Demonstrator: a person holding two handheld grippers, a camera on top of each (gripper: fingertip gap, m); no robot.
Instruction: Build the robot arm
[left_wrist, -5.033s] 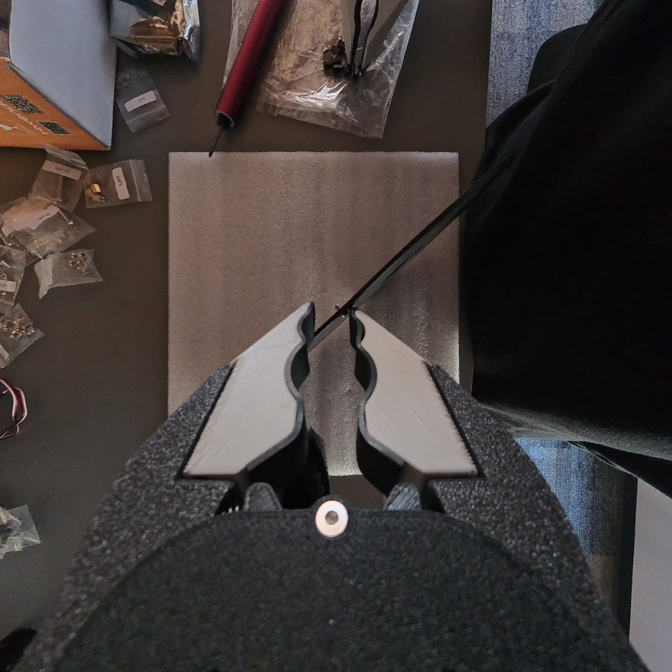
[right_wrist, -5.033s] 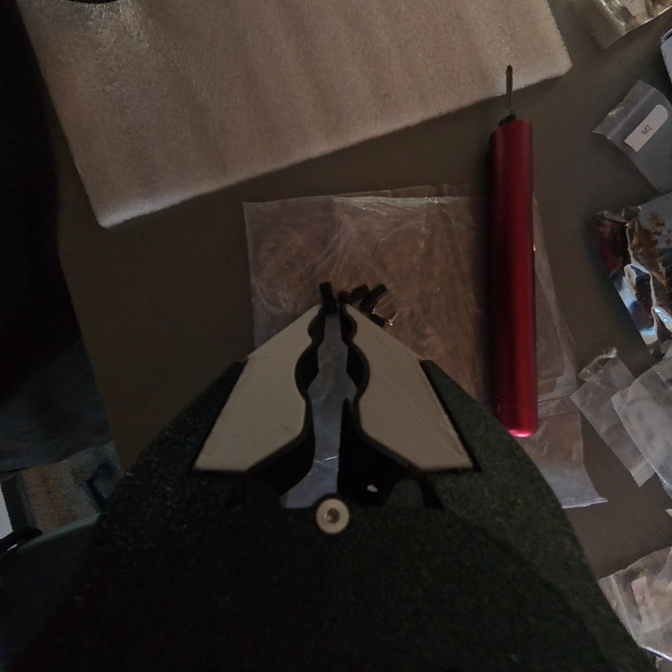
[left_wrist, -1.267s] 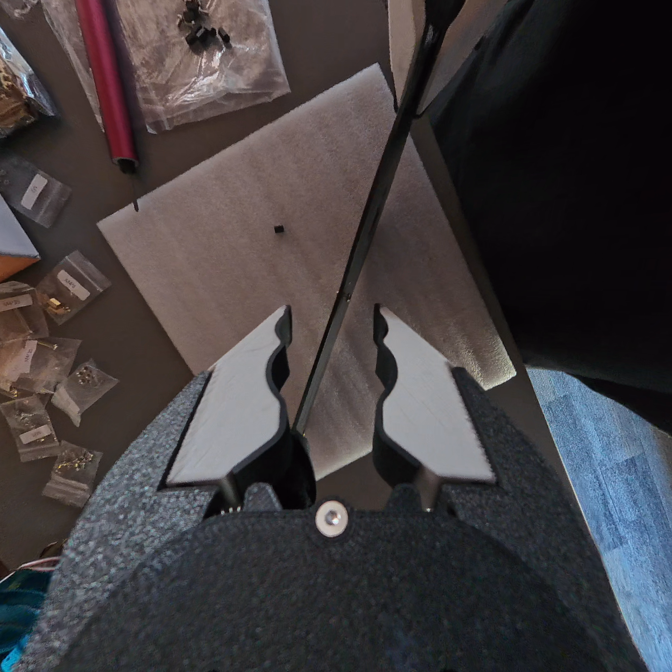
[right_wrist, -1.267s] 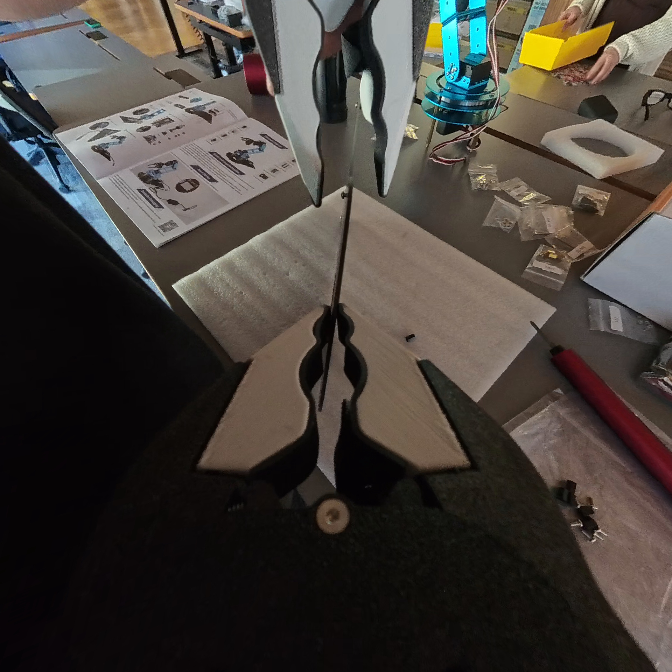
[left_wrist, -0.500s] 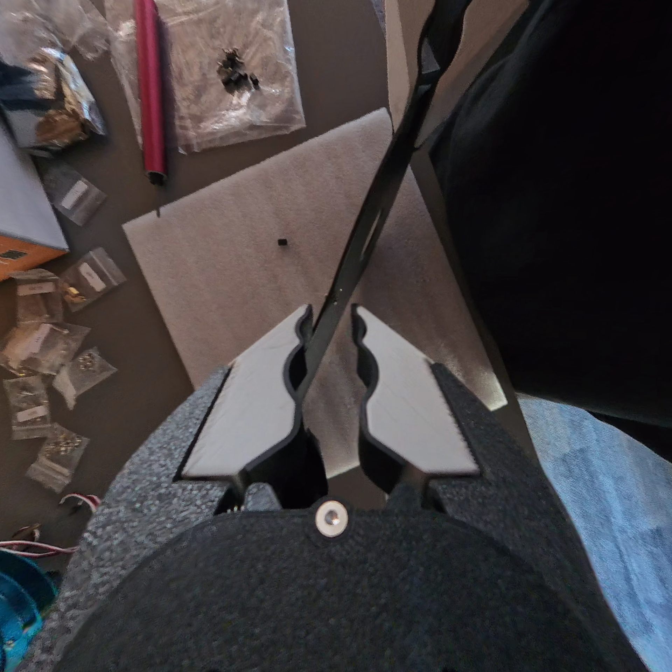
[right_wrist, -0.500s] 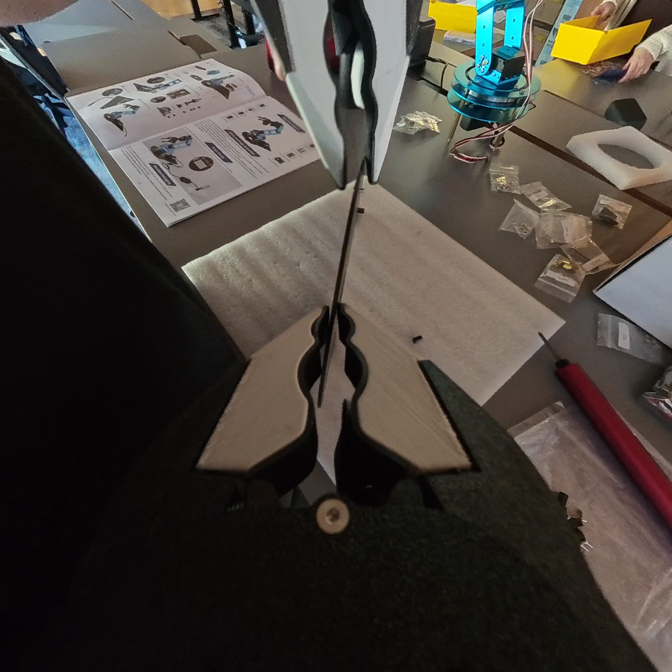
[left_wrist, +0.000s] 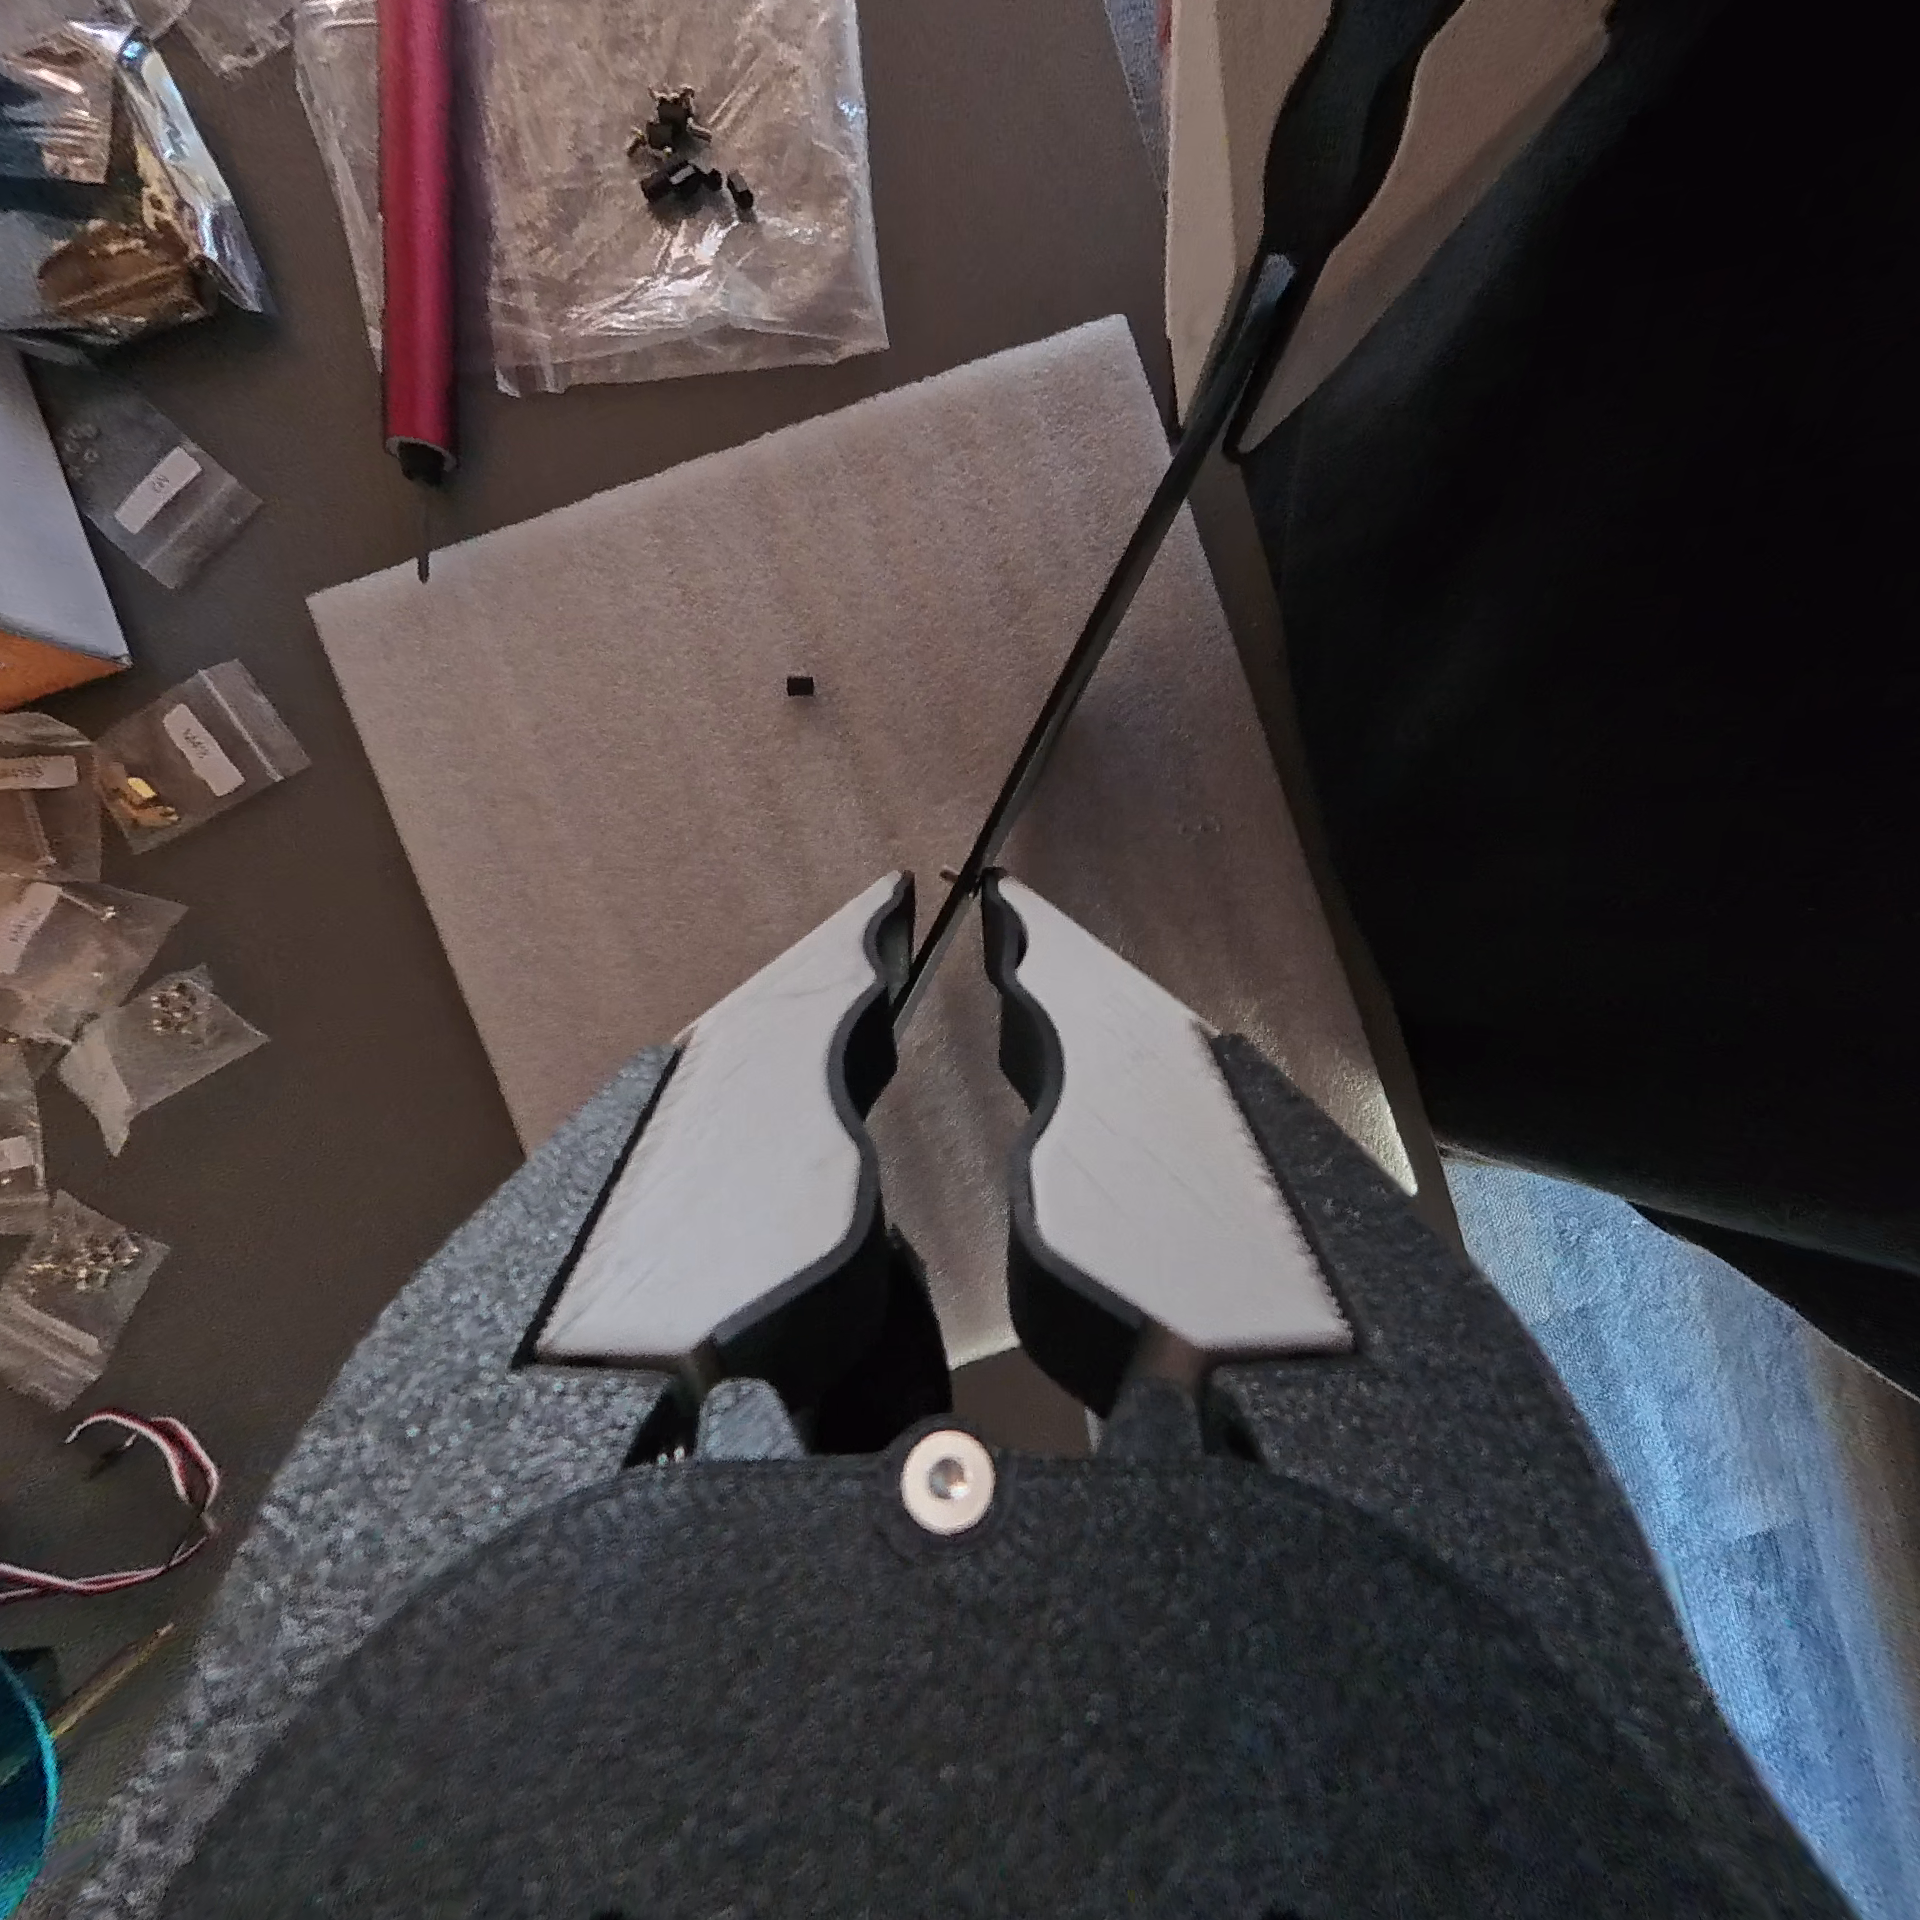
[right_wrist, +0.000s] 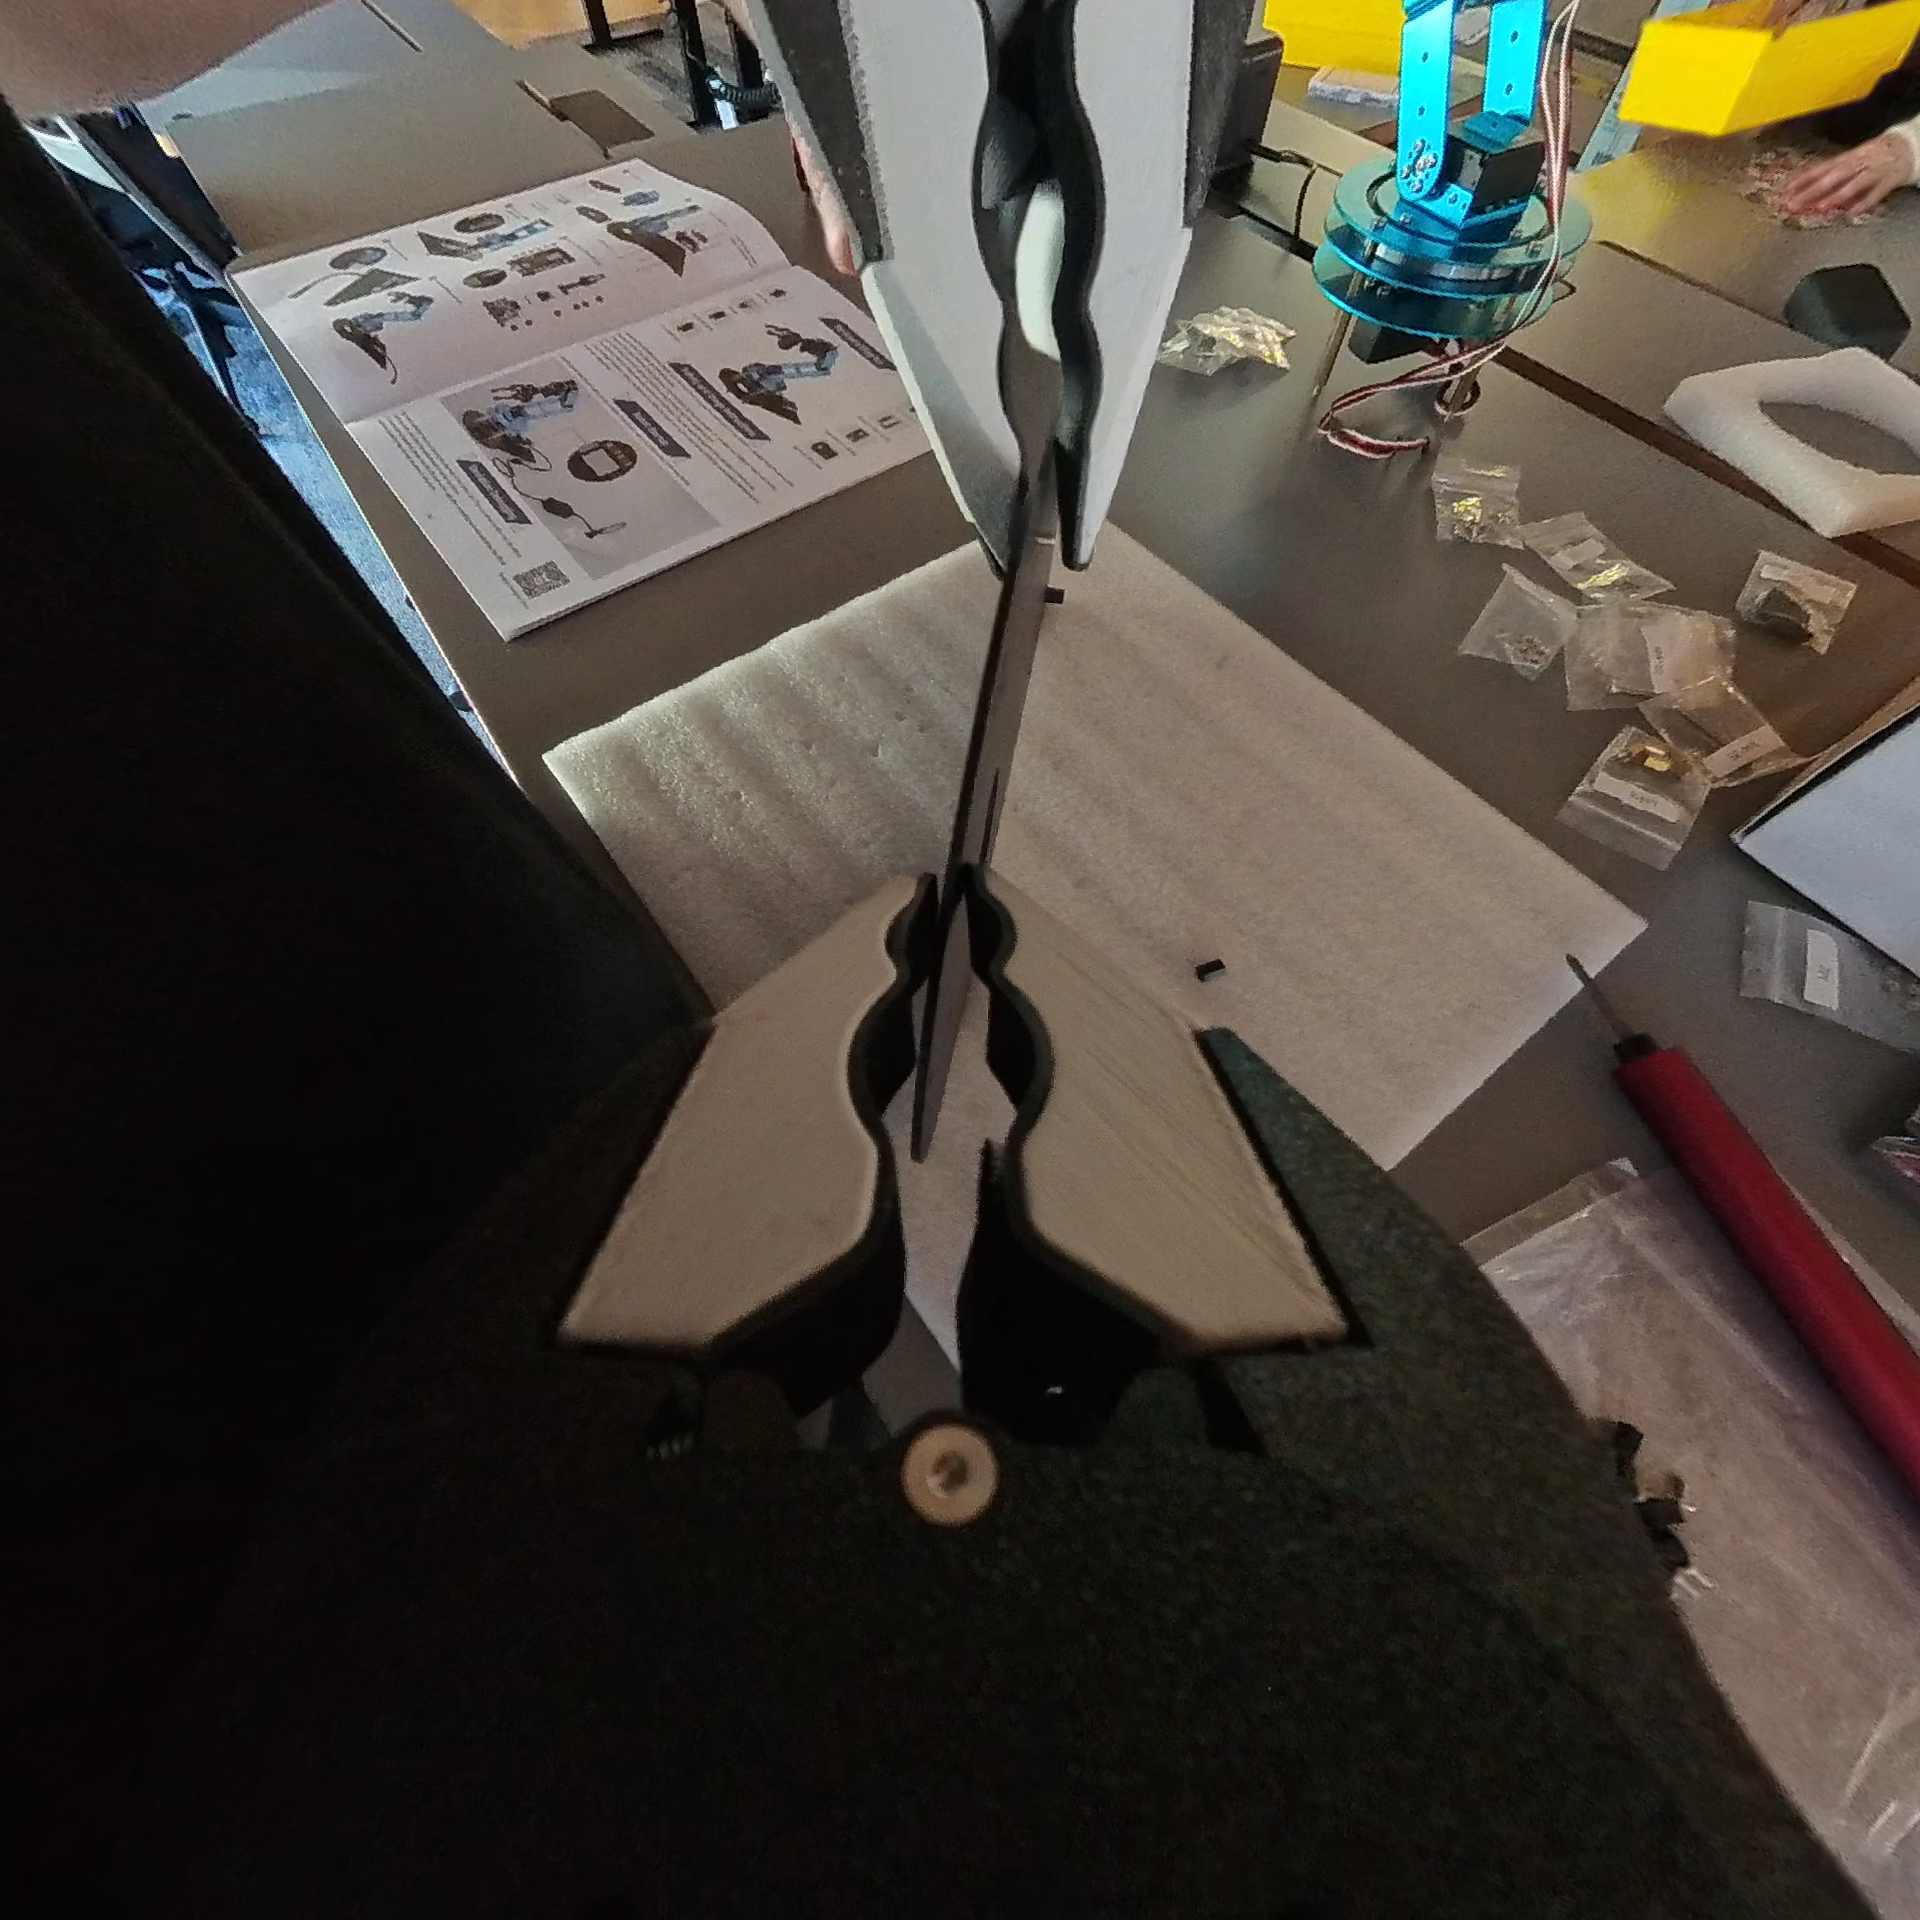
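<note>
A long thin black strip (left_wrist: 1091, 644) spans between both grippers above a white foam sheet (left_wrist: 675, 779). My left gripper (left_wrist: 948, 883) is shut on one end of the strip. It shows from the front in the right wrist view (right_wrist: 1029, 551), clamped on the strip (right_wrist: 1003, 707). My right gripper (right_wrist: 951, 888) is shut on the other end, and it appears at the top right of the left wrist view (left_wrist: 1273, 281). A tiny black piece (left_wrist: 798, 685) lies loose on the foam sheet (right_wrist: 1247, 810) and also shows in the right wrist view (right_wrist: 1205, 970).
A red-handled screwdriver (left_wrist: 416, 229) and a clear bag of black screws (left_wrist: 686, 208) lie beyond the foam. Several small parts bags (right_wrist: 1621, 644) sit nearby. An open manual (right_wrist: 582, 395), a blue robot arm (right_wrist: 1455, 187) and a white foam frame (right_wrist: 1818, 436) stand farther back. Dark clothing (left_wrist: 1610, 623) fills one side. My right fingertips sit around 9 cm from my left ones.
My left gripper's fingers have closed from wide open onto the strip's end. My right gripper stays shut on the strip and has held it up.
</note>
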